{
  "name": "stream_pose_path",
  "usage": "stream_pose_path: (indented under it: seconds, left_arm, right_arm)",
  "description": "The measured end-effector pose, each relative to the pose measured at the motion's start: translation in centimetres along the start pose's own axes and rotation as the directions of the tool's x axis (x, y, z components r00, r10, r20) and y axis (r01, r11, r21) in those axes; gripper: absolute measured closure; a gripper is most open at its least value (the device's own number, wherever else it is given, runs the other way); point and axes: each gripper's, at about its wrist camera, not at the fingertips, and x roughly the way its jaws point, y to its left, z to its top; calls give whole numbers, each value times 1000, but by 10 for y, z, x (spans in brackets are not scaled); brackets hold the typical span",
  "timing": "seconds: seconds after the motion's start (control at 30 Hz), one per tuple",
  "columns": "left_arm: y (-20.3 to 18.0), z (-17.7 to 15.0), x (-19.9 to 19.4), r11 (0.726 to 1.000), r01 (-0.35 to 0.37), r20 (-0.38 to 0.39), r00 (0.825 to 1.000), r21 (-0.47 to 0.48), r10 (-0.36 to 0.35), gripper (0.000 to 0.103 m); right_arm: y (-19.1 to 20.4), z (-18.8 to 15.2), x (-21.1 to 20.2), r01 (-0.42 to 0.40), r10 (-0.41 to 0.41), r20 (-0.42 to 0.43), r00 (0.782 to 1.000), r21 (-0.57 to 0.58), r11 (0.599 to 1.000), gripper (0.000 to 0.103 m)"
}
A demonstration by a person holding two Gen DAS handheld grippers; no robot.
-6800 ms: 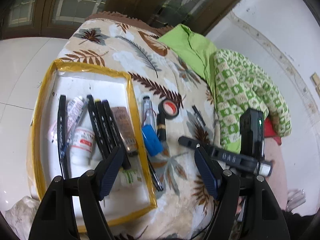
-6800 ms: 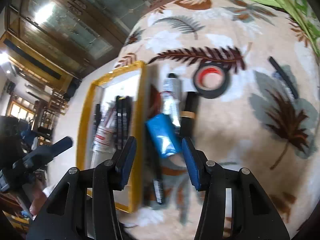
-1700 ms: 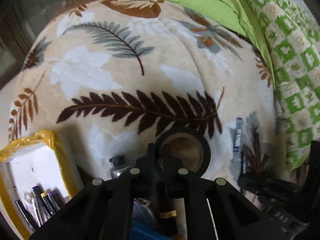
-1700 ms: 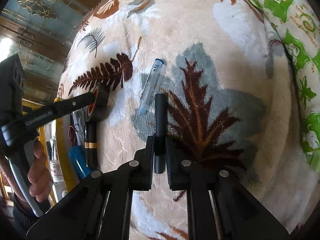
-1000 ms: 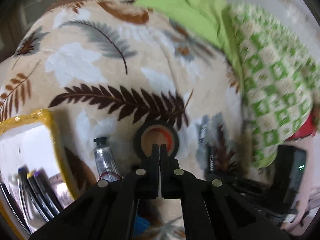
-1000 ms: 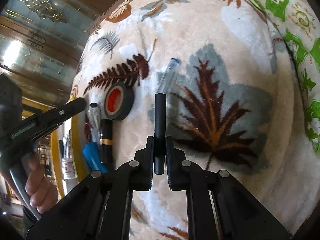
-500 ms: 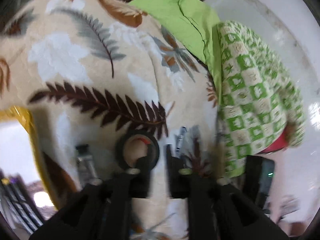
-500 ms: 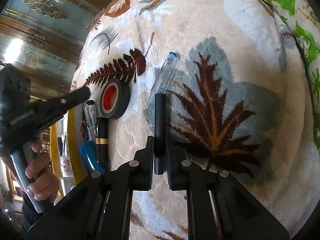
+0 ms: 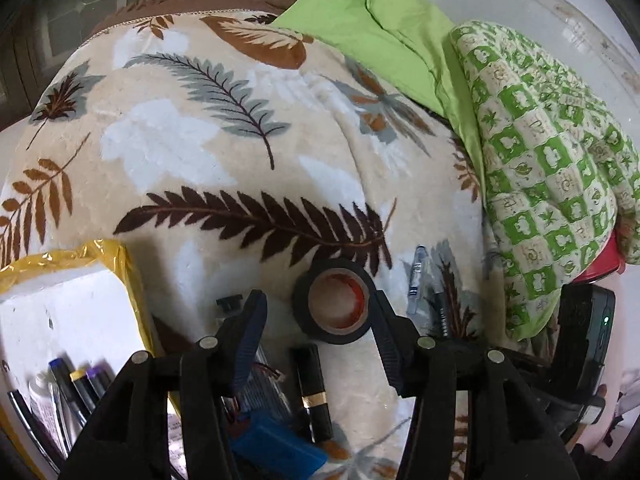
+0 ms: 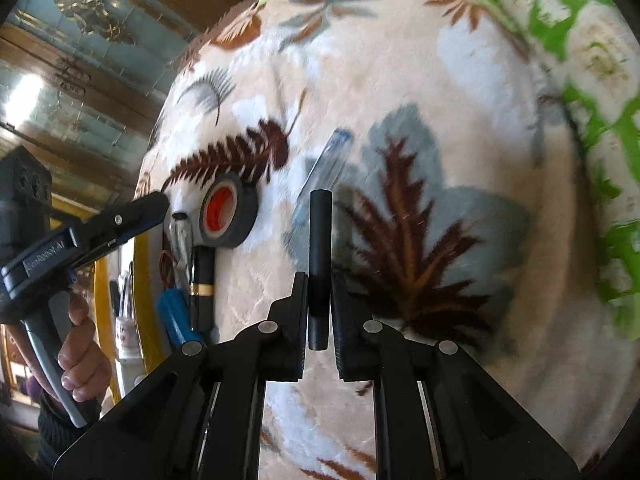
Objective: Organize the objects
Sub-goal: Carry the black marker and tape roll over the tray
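Note:
A black tape roll [image 9: 332,306] with an orange core lies flat on the leaf-patterned blanket [image 9: 180,152]. My left gripper [image 9: 316,314] hovers over it with jaws opening; the roll sits between the fingers, unpressed. In the right wrist view that same roll [image 10: 228,212] shows beside the left gripper [image 10: 152,204], held by a person's hand [image 10: 80,352]. My right gripper [image 10: 319,280] is shut on a black pen [image 10: 320,232] that sticks straight out ahead of the fingers. A clear pen [image 10: 328,160] lies just past its tip.
A white tray with a yellow taped rim [image 9: 120,264] holds several markers at the lower left. Near the roll lie a black tube with a gold band [image 9: 314,396], a blue object [image 9: 276,448] and the clear pen [image 9: 416,280]. A green quilt [image 9: 540,160] borders the right.
The left gripper's jaws went from shut to wide apart, now straddling the tape roll. The right gripper stays shut on the black pen and has barely moved.

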Motion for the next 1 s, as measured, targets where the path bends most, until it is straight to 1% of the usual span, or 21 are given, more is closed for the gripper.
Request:
stream_pose_path:
  seconds: [0.07,0.1,0.17,0.2,0.23,0.27,0.3,0.37,0.4,0.47,0.5,0.57,0.67,0.73,0.8,0.83,0.9,0.97,1.0]
  left_arm:
    - [-2,2,6,1000,-3,-20,1000,15,3,52]
    - [-5,3,10,999,-15,-34,999,33,16,52]
    - [-14,3,18,995,-55,-51,997,88,60,52]
    - [-21,3,24,987,-94,-64,993,134,103,52]
    - [-25,3,30,977,-131,-79,986,167,146,58]
    - [-28,2,37,969,-153,-97,980,193,173,72]
    - [-29,1,45,965,-153,-121,976,213,181,75]
    - [-31,2,53,959,-169,-134,970,229,203,82]
    - [-32,3,54,955,-184,-127,968,231,218,83]
    - [-33,3,53,955,-190,-117,968,230,221,92]
    - [-33,3,52,954,-199,-112,967,224,228,92]
    - [-31,2,46,961,-203,-102,969,188,224,92]
    - [-27,-2,28,985,-130,-100,985,117,142,92]
    - [-26,-8,14,990,-111,-77,990,91,119,92]
    - [-25,-16,-3,996,-61,-53,997,60,64,92]
    - [-25,-21,-12,997,-56,-38,998,52,58,92]
    - [-27,-35,-28,996,-73,-12,997,50,74,92]
    - [-26,-49,-43,996,-77,3,997,40,77,92]
    - [-23,-58,-55,996,-83,13,997,33,83,92]
  right_arm:
    - [-4,2,2,8,-7,-12,1000,16,1000,93]
    - [-6,2,4,7,-7,-22,1000,20,1000,92]
    - [-8,3,8,0,1,-36,999,27,1000,92]
    - [-7,3,8,0,1,-34,999,30,1000,92]
    - [-7,3,8,0,1,-34,999,31,1000,92]
    - [-6,4,8,2,-1,-34,999,29,1000,92]
    - [-6,4,8,1,0,-30,1000,34,999,92]
    - [-5,5,8,5,-4,-27,1000,38,999,92]
    - [-5,5,9,11,-10,-29,1000,34,999,92]
    - [-3,5,13,22,-21,-34,999,30,999,91]
    - [-1,6,14,32,-31,-34,999,20,999,91]
    - [3,6,16,52,-52,-30,998,-14,999,91]
    - [12,4,17,97,-98,-9,995,-80,992,92]
    - [13,3,15,106,-106,2,994,-77,991,92]
    - [14,2,12,72,-72,1,997,-68,995,92]
    - [15,0,10,49,-49,0,999,-63,997,92]
    - [19,-5,8,27,-27,-5,1000,-68,997,92]
    - [25,-11,5,-33,32,-21,999,-54,998,92]
    - [28,-14,4,-50,49,-25,998,-54,997,92]
